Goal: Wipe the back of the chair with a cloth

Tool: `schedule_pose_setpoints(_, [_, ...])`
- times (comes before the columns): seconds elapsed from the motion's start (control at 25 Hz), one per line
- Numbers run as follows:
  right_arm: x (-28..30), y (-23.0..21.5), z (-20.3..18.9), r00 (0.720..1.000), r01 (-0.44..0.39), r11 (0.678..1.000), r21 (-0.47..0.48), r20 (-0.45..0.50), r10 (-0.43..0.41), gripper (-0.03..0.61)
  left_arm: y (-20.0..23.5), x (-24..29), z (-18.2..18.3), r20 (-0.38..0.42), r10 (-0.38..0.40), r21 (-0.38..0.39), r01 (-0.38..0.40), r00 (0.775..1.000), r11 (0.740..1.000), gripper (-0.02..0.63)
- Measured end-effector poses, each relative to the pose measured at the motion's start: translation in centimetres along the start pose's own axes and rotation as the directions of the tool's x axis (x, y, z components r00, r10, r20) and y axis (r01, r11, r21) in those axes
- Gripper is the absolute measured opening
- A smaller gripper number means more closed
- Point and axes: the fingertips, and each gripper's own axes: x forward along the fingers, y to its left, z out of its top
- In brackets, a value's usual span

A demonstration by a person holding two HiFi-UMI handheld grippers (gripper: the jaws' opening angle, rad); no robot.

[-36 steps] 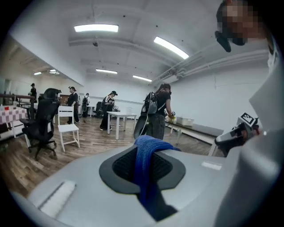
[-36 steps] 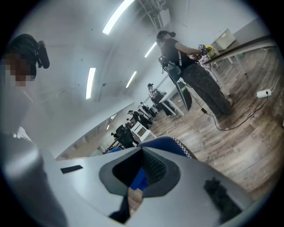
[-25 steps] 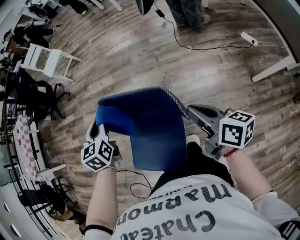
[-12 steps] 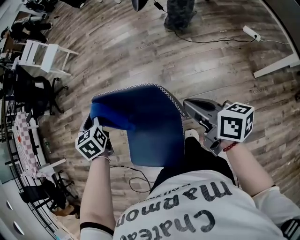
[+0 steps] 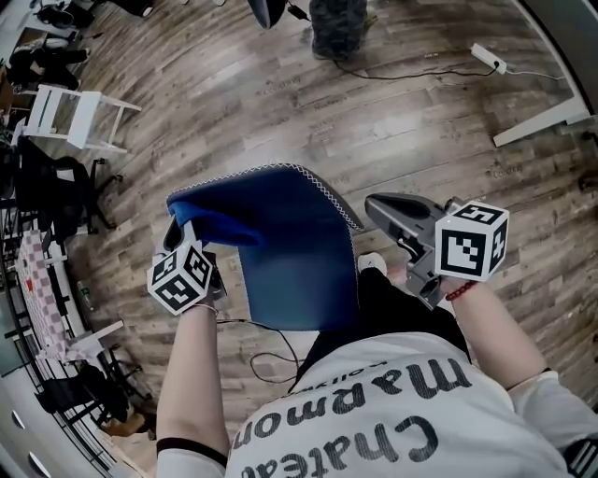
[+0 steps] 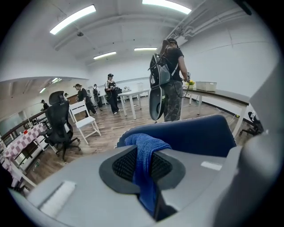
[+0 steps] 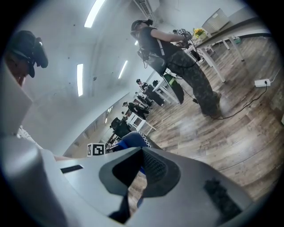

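Note:
The blue chair back (image 5: 294, 252) stands just in front of me, its white-stitched top rim towards the room. A blue cloth (image 5: 213, 224) lies bunched over the rim's left end. My left gripper (image 5: 179, 245) is shut on that cloth; in the left gripper view the cloth (image 6: 144, 162) hangs pinched between the pads, with the chair back (image 6: 195, 135) right behind it. My right gripper (image 5: 376, 211) hovers beside the chair's right edge, apart from it. Its jaws (image 7: 135, 186) stand a narrow gap apart, and only floor and a bit of blue chair show through.
A white folding chair (image 5: 67, 114) and a black office chair (image 5: 49, 187) stand at far left, beside a checkered table (image 5: 33, 275). A person's legs (image 5: 336, 26) are at the top, with a power strip (image 5: 491, 58) and cable nearby. A white table leg (image 5: 542, 121) lies right.
My left gripper and the cloth have slid a little further to the left end of the chair's top rim. The right gripper has stayed beside the right edge.

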Motion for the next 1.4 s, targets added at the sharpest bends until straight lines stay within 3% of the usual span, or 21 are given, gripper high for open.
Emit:
schedule_pose_setpoints(0.28, [-0.6, 0.0, -0.2, 1.000, 0.003, 1.000, -0.002, -0.007, -0.003, 0.015, -2.6, -0.6, 0.6, 0.067, -0.051, -0.049, 0.054, 0.996, 0.997, 0.043])
schedule_pose_setpoints(0.52, [-0.4, 0.1, -0.2, 1.000, 0.008, 1.000, -0.005, -0.012, -0.008, 0.015, -5.4, -1.1, 1.3, 0.100, -0.108, -0.036, 0.112, 0.989, 0.993, 0.043])
schedule_pose_setpoints(0.92, [-0.1, -0.2, -0.3, 1.000, -0.001, 1.000, 0.006, 0.003, 0.001, 0.015, -9.6, -1.1, 1.0, 0.102, -0.164, -0.072, 0.172, 0.981, 0.982, 0.043])
schedule_pose_setpoints(1.2, [0.3, -0.2, 0.2, 1.000, -0.001, 1.000, 0.011, 0.013, 0.001, 0.015, -12.4, -1.2, 1.1, 0.106, -0.231, -0.118, 0.243, 0.967, 0.963, 0.041])
schedule_pose_setpoints(1.4, [0.3, -0.4, -0.1, 1.000, 0.011, 1.000, 0.015, 0.014, -0.012, 0.014, -15.3, -1.3, 0.8, 0.100, -0.318, -0.077, 0.326, 0.943, 0.942, 0.041])
